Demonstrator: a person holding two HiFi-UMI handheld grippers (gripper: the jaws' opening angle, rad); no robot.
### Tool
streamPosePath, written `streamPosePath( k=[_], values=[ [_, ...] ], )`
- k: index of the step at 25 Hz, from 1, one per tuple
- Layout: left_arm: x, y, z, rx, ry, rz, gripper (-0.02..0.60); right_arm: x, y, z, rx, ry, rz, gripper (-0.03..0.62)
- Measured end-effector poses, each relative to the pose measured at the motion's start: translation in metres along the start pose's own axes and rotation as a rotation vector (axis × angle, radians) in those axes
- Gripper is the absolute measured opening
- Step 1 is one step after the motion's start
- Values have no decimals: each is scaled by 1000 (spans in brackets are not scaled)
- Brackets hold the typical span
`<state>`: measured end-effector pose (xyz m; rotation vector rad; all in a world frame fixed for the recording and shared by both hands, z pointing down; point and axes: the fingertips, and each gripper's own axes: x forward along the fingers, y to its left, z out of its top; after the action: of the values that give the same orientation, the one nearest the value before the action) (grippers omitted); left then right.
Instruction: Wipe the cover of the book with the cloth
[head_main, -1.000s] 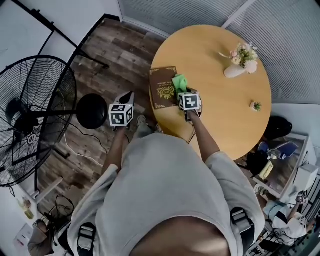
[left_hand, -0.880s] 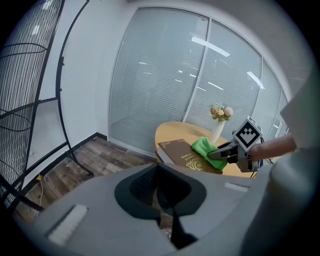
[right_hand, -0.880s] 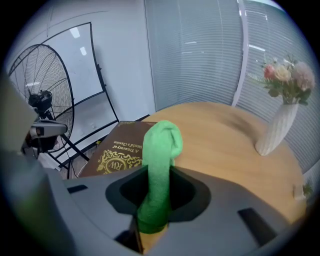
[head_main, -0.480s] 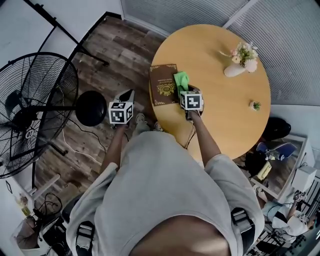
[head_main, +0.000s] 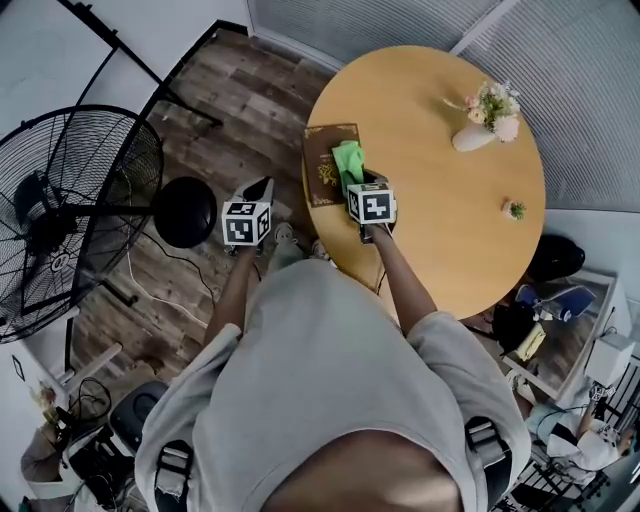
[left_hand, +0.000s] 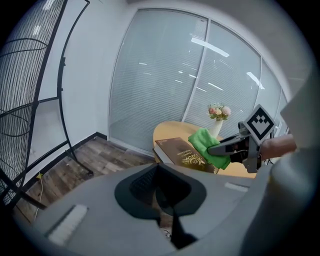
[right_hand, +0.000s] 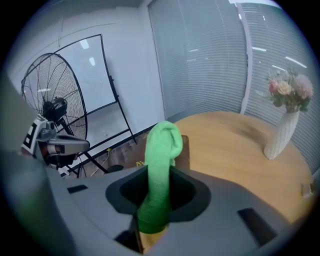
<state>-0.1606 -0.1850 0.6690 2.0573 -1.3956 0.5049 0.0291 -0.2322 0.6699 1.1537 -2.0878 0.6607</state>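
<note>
A brown book (head_main: 326, 168) with gold print lies at the left edge of the round wooden table (head_main: 440, 210). My right gripper (head_main: 356, 178) is shut on a green cloth (head_main: 348, 160) that rests on the book's right half. In the right gripper view the cloth (right_hand: 161, 165) stands up between the jaws and hides most of the book (right_hand: 184, 150). The left gripper view shows the book (left_hand: 182, 152), the cloth (left_hand: 206, 145) and the right gripper (left_hand: 220, 148). My left gripper (head_main: 256, 192) hangs over the floor left of the table, shut with nothing in it.
A white vase of flowers (head_main: 483, 118) stands at the table's far right, and a tiny potted plant (head_main: 513, 210) near its right edge. A large black floor fan (head_main: 70, 215) and its round base (head_main: 185, 212) stand to the left on the wooden floor.
My right gripper has slid left with the cloth, from the book's right edge onto its cover. The left gripper has hardly moved.
</note>
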Motion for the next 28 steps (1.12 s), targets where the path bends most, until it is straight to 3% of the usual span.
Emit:
streamPosePath(
  k=[14, 28],
  values=[
    [-14, 3, -11, -24, -7, 33, 9, 12, 64, -6, -28, 24, 107, 107],
    [-19, 16, -19, -35, 12, 54, 9, 30, 88, -37, -6, 93, 150, 107]
  ],
)
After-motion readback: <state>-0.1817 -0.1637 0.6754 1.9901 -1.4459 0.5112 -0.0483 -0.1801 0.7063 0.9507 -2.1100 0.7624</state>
